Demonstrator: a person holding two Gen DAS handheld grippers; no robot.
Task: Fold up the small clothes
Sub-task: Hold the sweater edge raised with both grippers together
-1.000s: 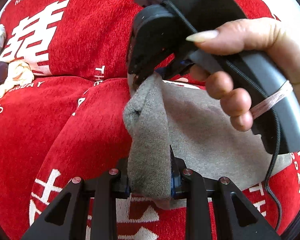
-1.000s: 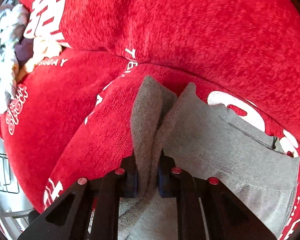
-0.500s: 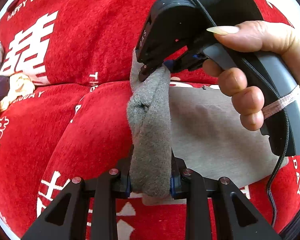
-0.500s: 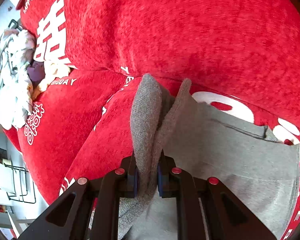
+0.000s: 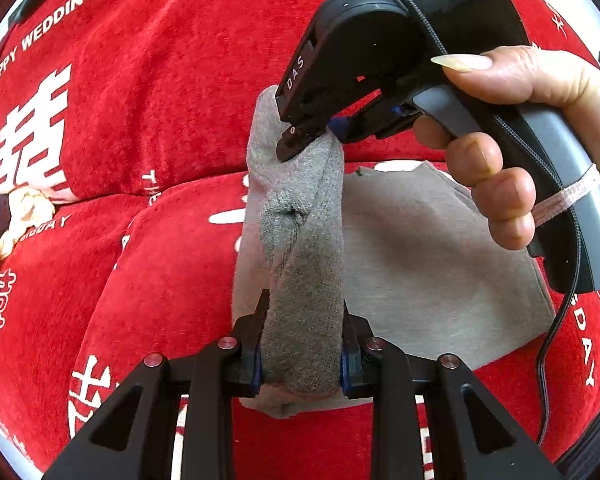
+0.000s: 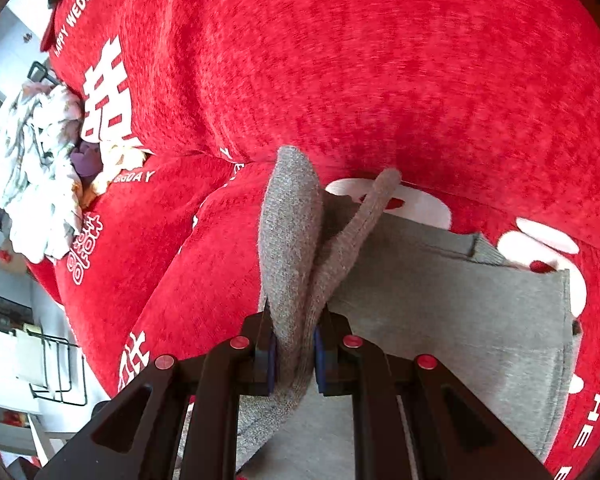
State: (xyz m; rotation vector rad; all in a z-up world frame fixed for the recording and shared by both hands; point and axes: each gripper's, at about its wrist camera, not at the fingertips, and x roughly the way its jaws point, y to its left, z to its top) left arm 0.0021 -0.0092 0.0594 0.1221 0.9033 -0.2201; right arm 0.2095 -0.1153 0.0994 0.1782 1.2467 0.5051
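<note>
Only grey garment (image 5: 432, 264) on red cover (image 5: 148, 120)

Matt grey knit garment (image 5: 428, 264) lies on a plush red cover (image 5: 148, 92) with smooth white print.

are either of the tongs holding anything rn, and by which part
Both tongs, left and right, are shut on the grey knit garment, each pinching a bunched fold along its lifted left edge.
</note>
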